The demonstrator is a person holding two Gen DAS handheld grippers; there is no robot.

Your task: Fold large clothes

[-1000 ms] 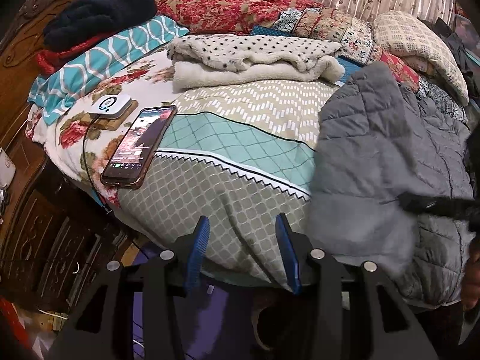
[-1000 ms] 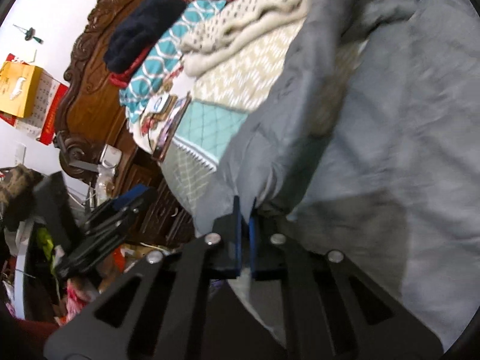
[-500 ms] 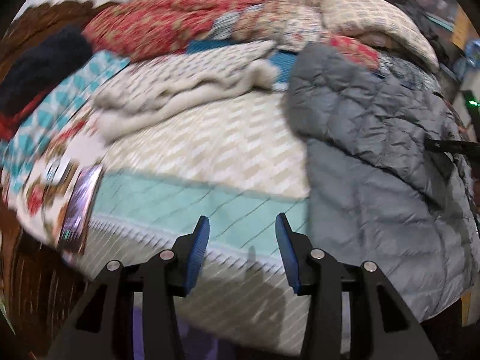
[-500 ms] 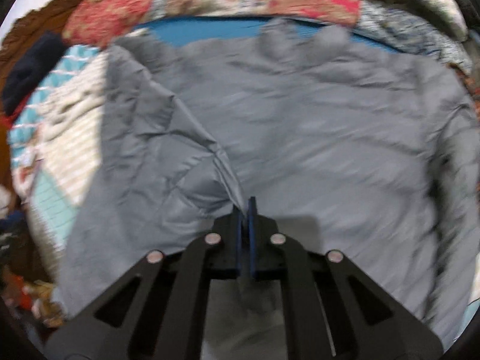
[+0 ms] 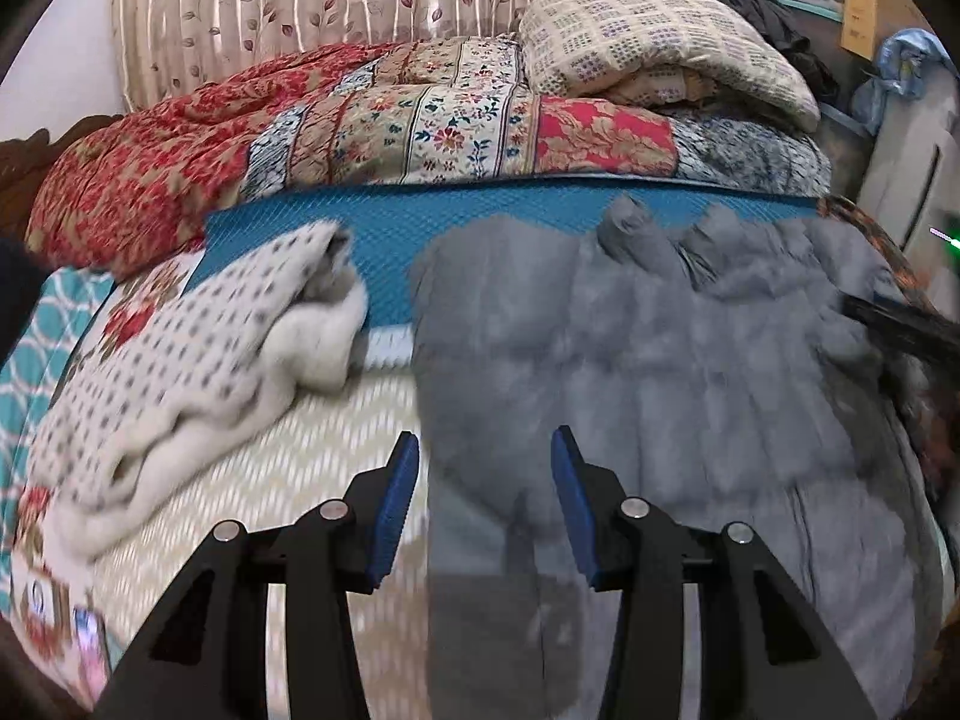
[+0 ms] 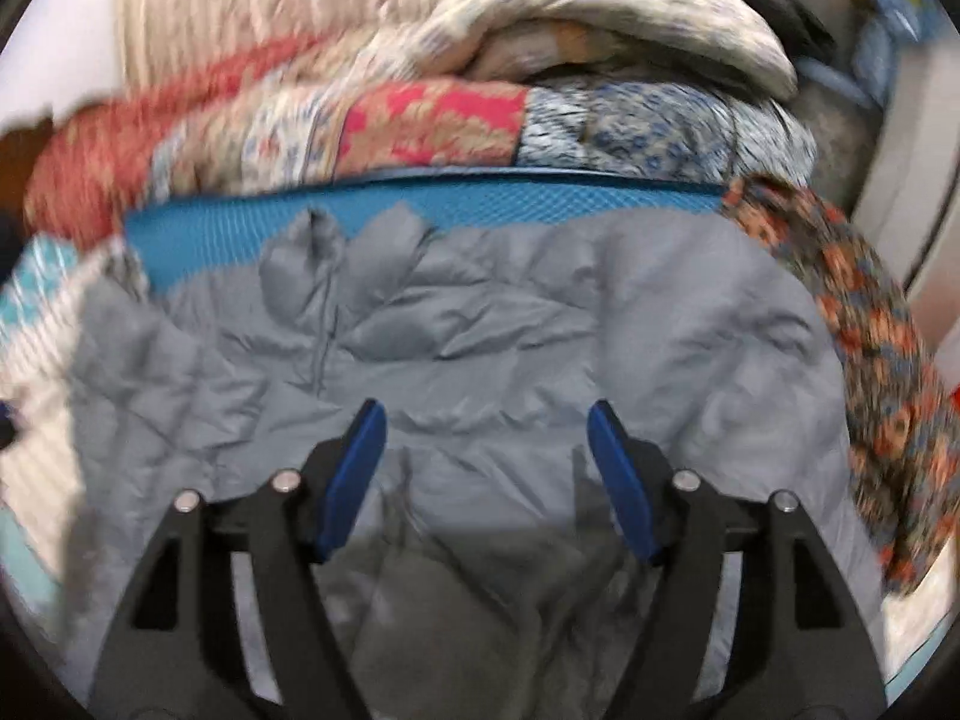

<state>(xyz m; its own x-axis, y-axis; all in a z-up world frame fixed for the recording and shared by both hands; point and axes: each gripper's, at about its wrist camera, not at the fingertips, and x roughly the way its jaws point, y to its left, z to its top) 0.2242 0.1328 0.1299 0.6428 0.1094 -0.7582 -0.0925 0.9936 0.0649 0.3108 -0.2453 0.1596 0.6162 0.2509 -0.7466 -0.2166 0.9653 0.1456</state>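
A grey quilted puffer jacket [image 5: 660, 396] lies spread on the bed, collar toward the far side; it fills the right wrist view [image 6: 480, 330]. My left gripper [image 5: 485, 492] is open and empty, hovering over the jacket's left edge. My right gripper [image 6: 486, 474] is open and empty above the jacket's middle, below the collar. The tip of the right gripper shows as a black bar [image 5: 900, 324] at the right of the left wrist view.
A spotted white fleece blanket [image 5: 198, 372] lies bunched left of the jacket. A blue mat [image 5: 384, 240] lies beyond it. Folded quilts [image 5: 420, 114] and a cream pillow [image 5: 654, 60] are piled at the back. A phone [image 5: 90, 654] lies at the bed's near left corner.
My right gripper let go of the jacket edge and opened; the jacket now lies flat. My left gripper swung right, from the bed's near left corner to the jacket's left edge.
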